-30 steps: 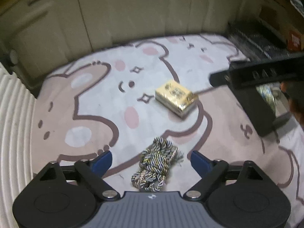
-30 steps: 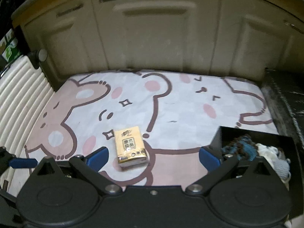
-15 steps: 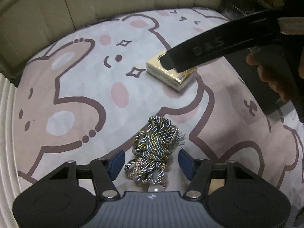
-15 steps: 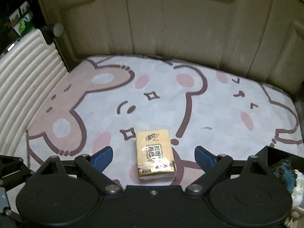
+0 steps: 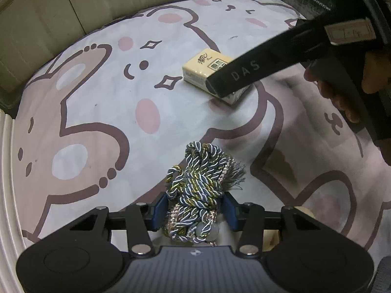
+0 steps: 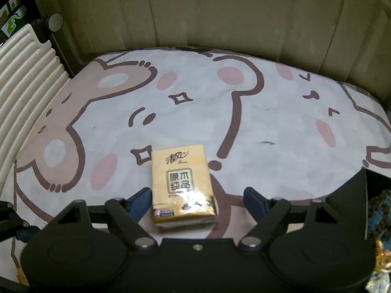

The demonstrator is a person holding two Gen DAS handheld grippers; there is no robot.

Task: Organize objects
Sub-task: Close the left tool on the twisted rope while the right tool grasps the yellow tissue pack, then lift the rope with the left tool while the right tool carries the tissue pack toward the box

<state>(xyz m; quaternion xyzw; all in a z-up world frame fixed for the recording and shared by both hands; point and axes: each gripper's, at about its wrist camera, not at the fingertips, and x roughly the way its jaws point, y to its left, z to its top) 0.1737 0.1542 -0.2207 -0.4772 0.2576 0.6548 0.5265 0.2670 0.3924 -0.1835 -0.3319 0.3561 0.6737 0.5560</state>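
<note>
A bundle of twisted blue, white and gold rope (image 5: 198, 183) lies on the cartoon-bear mat (image 5: 97, 102). My left gripper (image 5: 195, 211) is shut on the rope's near end, blue pads pressing both sides. A yellow tissue pack (image 6: 182, 185) lies further out on the mat, also in the left wrist view (image 5: 207, 69). My right gripper (image 6: 198, 199) is open, its blue pads on either side of the pack's near end, with a gap on the right side. The right gripper's black body (image 5: 281, 58) crosses the left wrist view above the pack.
A black box (image 6: 361, 202) with fabric items inside stands at the mat's right side. Beige cabinet doors (image 6: 220, 12) close off the far side. A white ribbed surface (image 6: 22, 78) lies along the left edge.
My left gripper has closed on the rope bundle. My right gripper has moved forward and down so the tissue pack now sits between its open fingers.
</note>
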